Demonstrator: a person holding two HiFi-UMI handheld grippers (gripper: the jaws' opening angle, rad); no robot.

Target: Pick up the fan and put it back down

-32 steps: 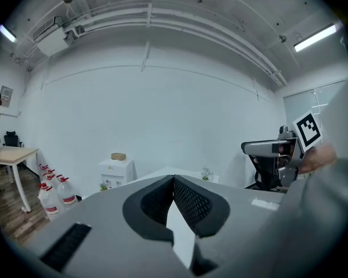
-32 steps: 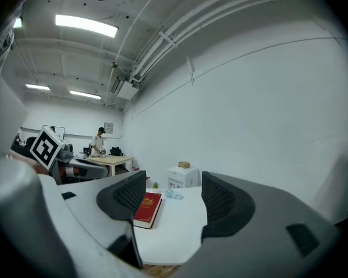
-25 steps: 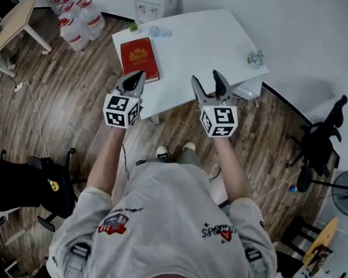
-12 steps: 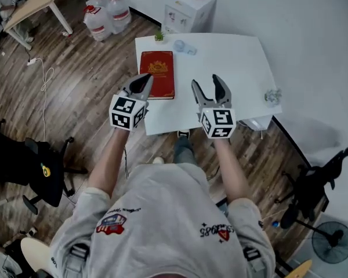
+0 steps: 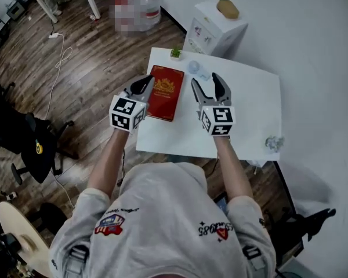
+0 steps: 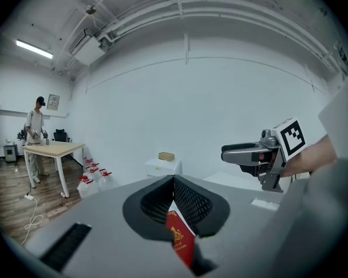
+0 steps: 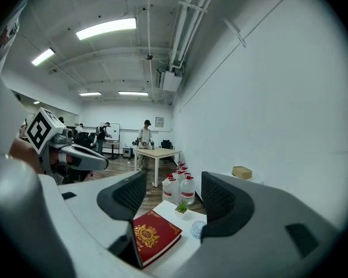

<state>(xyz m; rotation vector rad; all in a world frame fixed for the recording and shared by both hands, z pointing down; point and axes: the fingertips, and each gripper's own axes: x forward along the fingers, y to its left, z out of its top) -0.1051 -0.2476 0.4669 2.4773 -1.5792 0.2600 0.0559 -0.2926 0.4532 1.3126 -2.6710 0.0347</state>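
Observation:
The fan (image 5: 195,68) is a small pale-blue round one lying near the far edge of the white table (image 5: 249,126); the right gripper view shows the fan (image 7: 198,229) just past the red book. My right gripper (image 5: 207,83) hovers over the table just short of the fan, its jaws wide apart and empty (image 7: 171,194). To its left, my left gripper (image 5: 143,84) is held over the red book's near-left edge. Its jaws are shut with nothing between them (image 6: 174,181).
A red book (image 5: 165,91) lies on the table's left part, a tiny potted plant (image 5: 175,52) at the far corner, a small glittery object (image 5: 272,142) at the right edge. A white cabinet (image 5: 217,25) stands beyond; water jugs (image 7: 180,189), an office chair (image 5: 37,149) and a wooden desk (image 7: 153,153) with people lie leftward.
The person has stepped up to the table, so both grippers have gone from short of its near edge to over the book and near the fan. Neither gripper's jaws have changed.

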